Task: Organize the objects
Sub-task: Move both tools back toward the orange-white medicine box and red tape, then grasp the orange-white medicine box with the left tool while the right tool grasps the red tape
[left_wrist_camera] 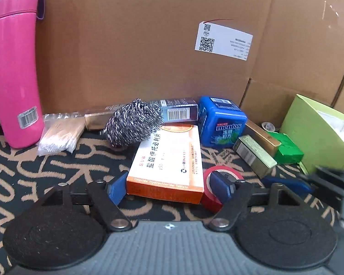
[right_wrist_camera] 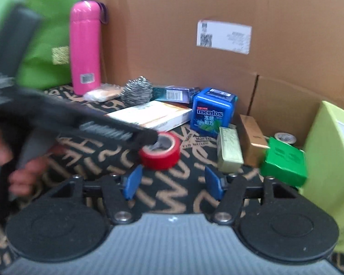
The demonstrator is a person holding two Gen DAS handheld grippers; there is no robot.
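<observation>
An orange and white medicine box (left_wrist_camera: 169,162) lies flat on the patterned cloth, its near end between the blue pads of my left gripper (left_wrist_camera: 170,189), which is open around it. The right pad (left_wrist_camera: 220,185) sits inside a red tape roll (left_wrist_camera: 217,197). In the right wrist view the left gripper's body (right_wrist_camera: 80,119) reaches over the red tape roll (right_wrist_camera: 160,153) and the medicine box (right_wrist_camera: 153,116). My right gripper (right_wrist_camera: 173,183) is open and empty, just short of the tape.
A pink bottle (left_wrist_camera: 13,68), a cotton swab bag (left_wrist_camera: 59,135), a steel scourer (left_wrist_camera: 134,122), a blue Mentos box (left_wrist_camera: 221,121), gold and green small boxes (left_wrist_camera: 254,155), and a light green box (left_wrist_camera: 321,135) stand before a cardboard wall (left_wrist_camera: 137,34). A green bag (right_wrist_camera: 41,34) stands left.
</observation>
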